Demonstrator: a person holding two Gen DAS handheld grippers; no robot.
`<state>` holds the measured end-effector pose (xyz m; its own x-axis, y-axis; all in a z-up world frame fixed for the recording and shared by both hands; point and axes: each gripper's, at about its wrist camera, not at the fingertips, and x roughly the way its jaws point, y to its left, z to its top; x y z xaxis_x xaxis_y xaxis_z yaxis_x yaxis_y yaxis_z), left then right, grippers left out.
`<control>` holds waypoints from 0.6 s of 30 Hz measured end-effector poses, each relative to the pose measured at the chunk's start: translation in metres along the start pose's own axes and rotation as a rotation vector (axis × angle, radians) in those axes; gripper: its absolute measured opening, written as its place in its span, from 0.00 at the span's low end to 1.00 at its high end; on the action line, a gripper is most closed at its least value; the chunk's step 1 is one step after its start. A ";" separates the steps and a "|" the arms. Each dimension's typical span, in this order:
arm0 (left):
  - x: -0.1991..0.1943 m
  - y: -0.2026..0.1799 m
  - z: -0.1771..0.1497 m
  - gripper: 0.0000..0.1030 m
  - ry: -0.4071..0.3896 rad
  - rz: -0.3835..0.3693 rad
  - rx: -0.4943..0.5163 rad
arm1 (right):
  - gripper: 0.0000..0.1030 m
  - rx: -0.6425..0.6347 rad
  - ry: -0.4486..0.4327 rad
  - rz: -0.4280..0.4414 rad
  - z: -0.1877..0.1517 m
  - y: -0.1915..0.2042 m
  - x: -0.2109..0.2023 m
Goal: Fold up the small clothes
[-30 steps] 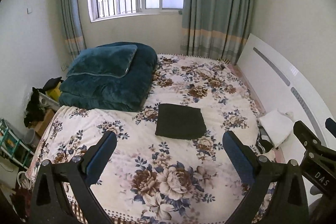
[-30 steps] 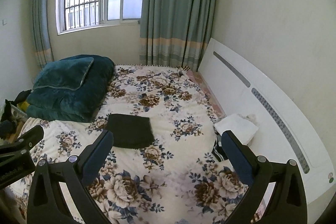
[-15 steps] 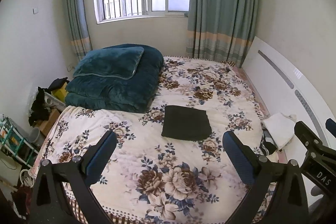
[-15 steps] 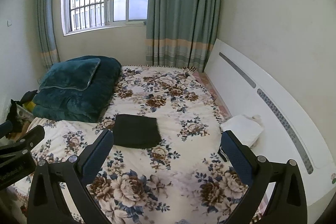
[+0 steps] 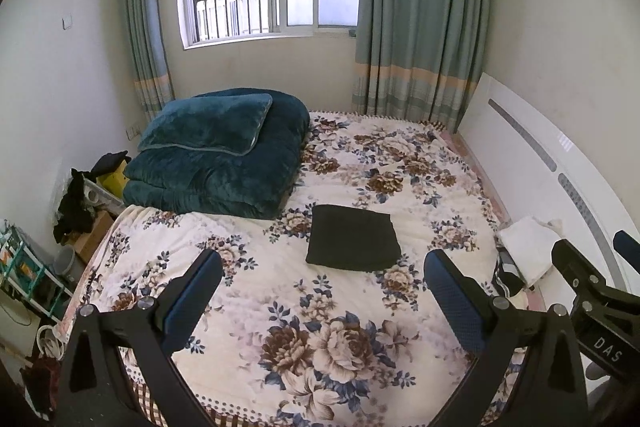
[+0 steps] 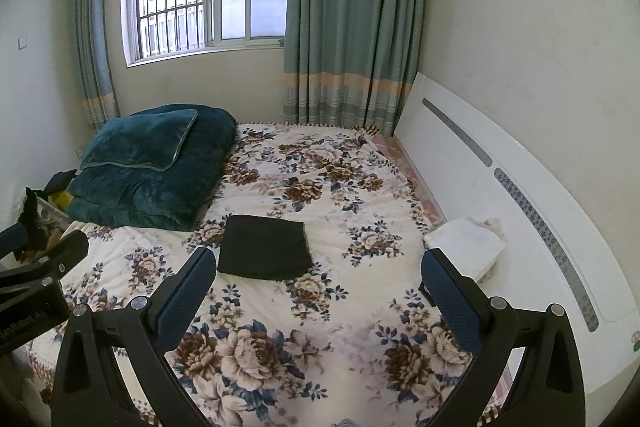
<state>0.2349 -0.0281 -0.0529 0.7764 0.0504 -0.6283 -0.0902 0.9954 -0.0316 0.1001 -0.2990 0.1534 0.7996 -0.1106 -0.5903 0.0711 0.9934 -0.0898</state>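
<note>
Black folded garment (image 5: pixel 352 245) is lying on the floral bed (image 5: pixel 320 343); both grippers' fingers (image 5: pixel 450 291) are gaping wide, empty; "DAS" is showing on right gripper (image 5: pixel 600 297).

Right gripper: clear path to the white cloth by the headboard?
Probably yes. The right gripper is open and empty above the bed; nothing lies between it and the white cloth.

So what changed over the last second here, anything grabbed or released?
Both views pulled back and rose slightly from the bed. The left hand-held gripper and right hand-held gripper stay open and empty; nothing was grabbed or released. The folded dark garment and white cloth lie unmoved.
</note>
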 end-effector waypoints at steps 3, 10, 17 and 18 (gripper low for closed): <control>-0.004 0.000 0.000 1.00 -0.005 -0.005 0.002 | 1.00 0.001 0.001 0.001 0.000 0.000 0.000; -0.005 0.002 0.004 1.00 -0.005 -0.011 0.002 | 1.00 0.003 -0.001 0.005 0.001 0.001 -0.001; -0.009 0.006 0.010 1.00 -0.016 -0.012 0.006 | 1.00 0.001 -0.006 0.008 0.005 0.004 -0.003; -0.009 0.006 0.010 1.00 -0.016 -0.013 0.005 | 1.00 0.000 -0.007 0.009 0.006 0.005 -0.004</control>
<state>0.2337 -0.0220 -0.0393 0.7876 0.0391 -0.6150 -0.0774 0.9964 -0.0358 0.1015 -0.2934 0.1601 0.8043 -0.1015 -0.5854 0.0641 0.9944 -0.0843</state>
